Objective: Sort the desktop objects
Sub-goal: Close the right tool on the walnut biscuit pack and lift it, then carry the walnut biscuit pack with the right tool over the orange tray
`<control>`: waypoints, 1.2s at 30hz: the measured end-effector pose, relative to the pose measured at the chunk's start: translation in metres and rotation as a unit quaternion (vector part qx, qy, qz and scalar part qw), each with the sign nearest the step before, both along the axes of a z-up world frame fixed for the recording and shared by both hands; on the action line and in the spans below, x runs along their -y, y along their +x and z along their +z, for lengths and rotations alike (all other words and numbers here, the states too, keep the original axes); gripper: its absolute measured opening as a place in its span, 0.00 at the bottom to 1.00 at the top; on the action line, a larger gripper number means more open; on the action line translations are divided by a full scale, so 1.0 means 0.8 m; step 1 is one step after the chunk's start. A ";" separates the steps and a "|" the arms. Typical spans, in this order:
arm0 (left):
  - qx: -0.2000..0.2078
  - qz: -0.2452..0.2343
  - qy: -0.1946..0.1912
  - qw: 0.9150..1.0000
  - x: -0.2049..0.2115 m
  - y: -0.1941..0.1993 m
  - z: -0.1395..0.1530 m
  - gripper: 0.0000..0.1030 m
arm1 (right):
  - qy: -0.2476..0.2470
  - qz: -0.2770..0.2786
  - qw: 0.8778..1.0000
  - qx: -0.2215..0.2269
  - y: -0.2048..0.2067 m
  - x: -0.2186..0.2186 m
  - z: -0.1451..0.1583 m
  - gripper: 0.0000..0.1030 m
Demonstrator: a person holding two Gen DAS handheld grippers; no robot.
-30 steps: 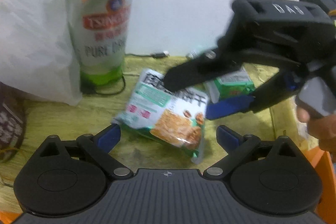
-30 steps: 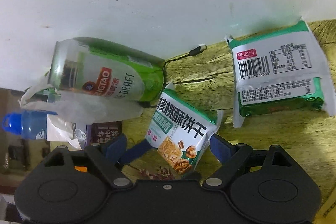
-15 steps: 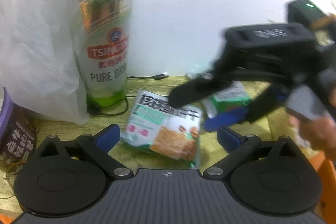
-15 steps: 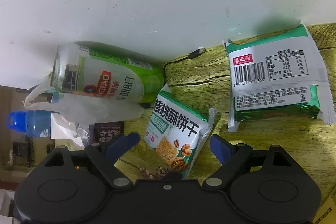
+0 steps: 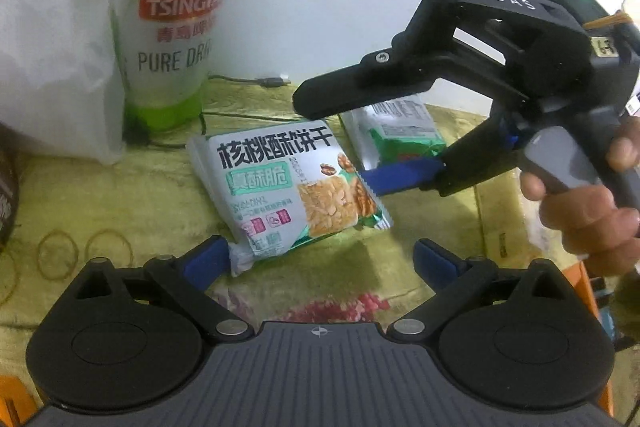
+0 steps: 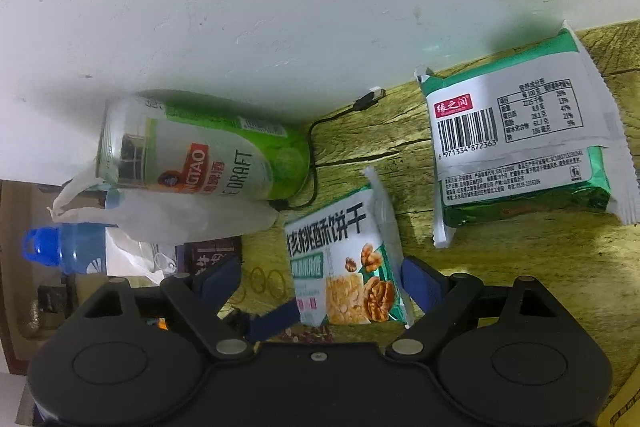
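A walnut biscuit packet [image 5: 288, 183] [image 6: 344, 267], white and green, lies flat on the yellowish wooden table [image 5: 120, 195]. My left gripper [image 5: 320, 259] is open just in front of it, its left pad against the packet's near corner. My right gripper [image 5: 332, 141] [image 6: 320, 279], held by a hand [image 5: 592, 211], is open and straddles the packet from the right, with one blue pad [image 6: 416, 279] at the packet's edge. A second green and white packet [image 5: 400, 131] [image 6: 520, 147] lies behind, barcode side up.
A tall Tsingtao beer can [image 5: 168, 27] [image 6: 208, 147] stands by the white wall beside a white plastic bag [image 5: 52, 47]. A USB cable [image 5: 272, 81] runs along the wall. Rubber bands [image 5: 56, 255] lie at the left. A blue bottle [image 6: 64, 247] stands beyond the bag.
My left gripper has come closer to the biscuit packet, which now lies turned and nearer. My right gripper has lowered, so the packet sits further in between its open fingers.
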State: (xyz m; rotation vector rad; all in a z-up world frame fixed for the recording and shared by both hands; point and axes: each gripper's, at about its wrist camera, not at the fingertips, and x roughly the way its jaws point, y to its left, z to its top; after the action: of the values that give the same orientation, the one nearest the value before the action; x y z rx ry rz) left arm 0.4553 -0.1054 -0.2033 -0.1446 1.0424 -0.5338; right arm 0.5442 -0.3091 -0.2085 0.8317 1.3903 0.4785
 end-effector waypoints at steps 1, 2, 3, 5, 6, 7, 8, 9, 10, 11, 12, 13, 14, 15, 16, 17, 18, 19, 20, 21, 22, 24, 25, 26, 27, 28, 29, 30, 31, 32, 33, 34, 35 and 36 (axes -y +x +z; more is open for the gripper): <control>0.000 0.005 -0.002 1.000 -0.002 0.001 0.000 0.97 | 0.002 0.000 1.000 0.000 0.000 0.001 0.000 0.84; 0.000 0.010 -0.004 1.000 -0.003 0.002 0.000 0.97 | 0.000 0.000 1.000 0.001 0.000 0.001 0.000 0.84; -0.001 0.015 -0.005 1.000 -0.005 0.002 0.000 0.97 | -0.003 0.001 1.000 0.003 0.000 0.000 0.001 0.84; -0.001 0.025 -0.009 1.000 -0.008 0.004 0.000 0.97 | -0.011 0.002 1.000 0.008 0.002 -0.001 0.002 0.84; -0.001 0.030 -0.011 0.999 -0.009 0.005 0.000 0.96 | -0.015 0.003 1.000 0.011 0.004 -0.003 0.002 0.84; -0.001 0.035 -0.015 0.999 -0.009 0.008 -0.002 0.96 | -0.018 0.004 1.000 0.014 0.005 -0.006 0.002 0.84; -0.002 0.038 -0.015 0.999 -0.009 0.012 -0.004 0.95 | -0.021 0.006 1.000 0.015 0.006 -0.009 0.001 0.83; -0.004 0.041 -0.015 0.999 -0.012 0.018 0.002 0.93 | -0.024 0.007 1.000 0.015 0.007 -0.012 0.000 0.83; -0.004 0.041 -0.017 0.999 -0.011 0.021 0.001 0.90 | -0.028 0.010 0.999 0.015 0.007 -0.015 -0.001 0.81; -0.005 0.041 -0.019 0.999 -0.010 0.022 -0.001 0.89 | -0.030 0.012 0.999 0.015 0.007 -0.018 -0.002 0.77; -0.003 0.041 -0.018 0.999 -0.008 0.023 -0.001 0.89 | -0.033 0.012 0.999 0.016 0.006 -0.020 -0.002 0.75; -0.001 0.042 -0.016 0.999 -0.007 0.023 -0.001 0.89 | -0.038 0.012 0.999 0.017 0.004 -0.022 -0.001 0.74; 0.002 0.042 -0.013 0.999 -0.006 0.023 -0.001 0.89 | -0.043 0.014 0.999 0.020 0.003 -0.023 0.001 0.71; 0.003 0.042 -0.014 0.999 -0.006 0.021 0.000 0.89 | -0.046 0.016 0.999 0.022 0.001 -0.023 0.002 0.70; 0.003 0.041 -0.015 0.999 -0.007 0.020 0.001 0.89 | -0.048 0.017 0.998 0.023 -0.002 -0.023 0.003 0.68; 0.004 0.040 -0.016 0.999 -0.008 0.017 0.002 0.89 | -0.050 0.018 0.998 0.024 -0.004 -0.023 0.004 0.65; 0.004 0.040 -0.017 0.999 -0.008 0.015 0.003 0.88 | -0.053 0.019 0.998 0.024 -0.006 -0.023 0.005 0.63; 0.005 0.039 -0.017 0.999 -0.009 0.013 0.004 0.88 | -0.054 0.020 0.998 0.023 -0.009 -0.022 0.005 0.61; 0.004 0.038 -0.017 0.999 -0.009 0.010 0.007 0.88 | -0.054 0.019 0.998 0.022 -0.011 -0.021 0.005 0.61; 0.004 0.037 -0.017 0.999 -0.009 0.006 0.011 0.88 | -0.054 0.018 0.998 0.021 -0.014 -0.020 0.006 0.61; 0.006 0.035 -0.016 0.999 -0.008 0.004 0.012 0.88 | -0.053 0.017 0.998 0.021 -0.017 -0.018 0.008 0.61; 0.011 0.031 -0.015 0.999 -0.012 -0.008 0.026 0.88 | -0.053 0.015 0.998 0.024 -0.024 -0.017 0.013 0.61; 0.013 0.029 -0.015 0.999 -0.011 -0.011 0.029 0.88 | -0.053 0.014 0.998 0.026 -0.027 -0.016 0.016 0.61; 0.016 0.027 -0.014 0.999 -0.011 -0.013 0.031 0.88 | -0.054 0.013 0.998 0.027 -0.030 -0.015 0.020 0.61; 0.018 0.025 -0.014 0.999 -0.010 -0.015 0.033 0.88 | -0.053 0.012 0.998 0.029 -0.033 -0.015 0.023 0.61; 0.020 0.023 -0.014 0.999 -0.009 -0.017 0.035 0.88 | -0.053 0.011 0.998 0.030 -0.037 -0.014 0.027 0.61; 0.021 0.022 -0.014 0.999 -0.010 -0.019 0.038 0.88 | -0.052 0.010 0.998 0.032 -0.041 -0.013 0.032 0.61; 0.022 0.020 -0.014 0.999 -0.010 -0.023 0.041 0.88 | -0.052 0.009 0.998 0.034 -0.044 -0.012 0.036 0.61; 0.024 0.018 -0.014 0.999 -0.010 -0.026 0.044 0.88 | -0.053 0.008 0.998 0.038 -0.048 -0.011 0.042 0.61; 0.026 0.015 -0.014 0.999 -0.010 -0.030 0.048 0.88 | -0.054 0.007 0.998 0.042 -0.052 -0.011 0.048 0.61; 0.028 0.013 -0.014 0.999 -0.009 -0.034 0.052 0.88 | -0.055 0.006 0.997 0.045 -0.056 -0.011 0.054 0.61; 0.031 0.010 -0.013 0.999 -0.009 -0.039 0.057 0.88 | -0.056 0.005 0.997 0.048 -0.061 -0.010 0.060 0.61; 0.033 0.008 -0.013 0.999 -0.005 -0.037 0.054 0.88 | -0.057 0.004 0.997 0.051 -0.065 -0.012 0.066 0.61; 0.036 0.006 -0.014 0.999 -0.007 -0.044 0.061 0.88 | -0.058 0.003 0.997 0.055 -0.071 -0.012 0.072 0.61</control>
State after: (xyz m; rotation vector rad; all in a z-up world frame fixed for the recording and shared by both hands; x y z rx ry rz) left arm 0.4198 -0.1001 -0.1547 -0.1551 0.9644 -0.5392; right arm 0.4876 -0.2992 -0.1510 0.6965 1.3068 0.4383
